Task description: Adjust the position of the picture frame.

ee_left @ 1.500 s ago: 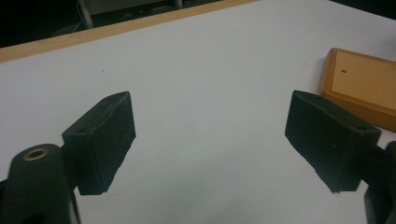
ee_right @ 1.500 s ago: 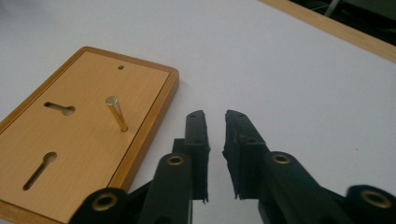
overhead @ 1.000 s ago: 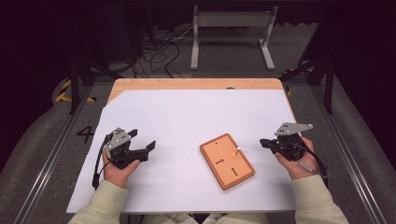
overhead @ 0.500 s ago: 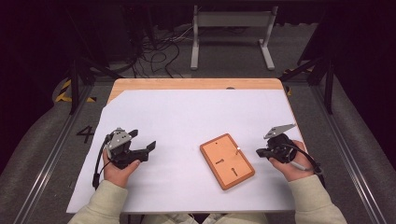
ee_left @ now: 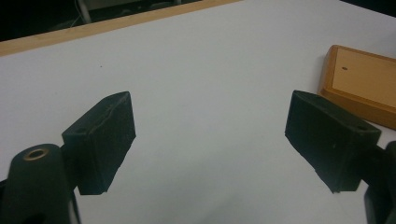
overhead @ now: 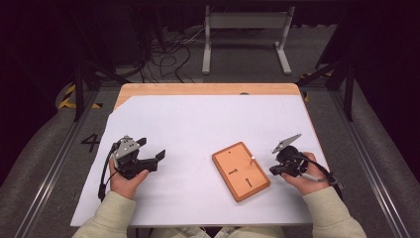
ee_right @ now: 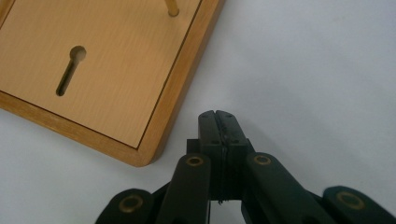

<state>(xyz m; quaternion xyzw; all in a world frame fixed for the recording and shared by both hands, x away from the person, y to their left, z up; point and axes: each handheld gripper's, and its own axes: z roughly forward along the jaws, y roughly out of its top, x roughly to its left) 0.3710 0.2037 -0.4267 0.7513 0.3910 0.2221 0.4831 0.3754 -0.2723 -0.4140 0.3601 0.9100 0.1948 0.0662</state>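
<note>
Having dipped toward the table, the right gripper (ee_right: 223,122), jaws pressed together and empty, is nearing the slotted wooden board (overhead: 241,170) just beside its tips, needing a slow, square approach while the left gripper (overhead: 151,159) is idling agape.

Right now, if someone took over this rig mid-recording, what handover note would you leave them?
Left gripper: jaws wide open, nothing between them, low over the white sheet, left of the board.
Right gripper: jaws shut on nothing, just off the board's right edge, over the sheet.
Wooden board: lies flat on the sheet between the hands, with keyhole-shaped slots and one small peg standing near its right side.
Done: nothing that can be told beyond the peg standing.
Left: probably to take hold of the peg or board; neither is gripped yet.
</note>
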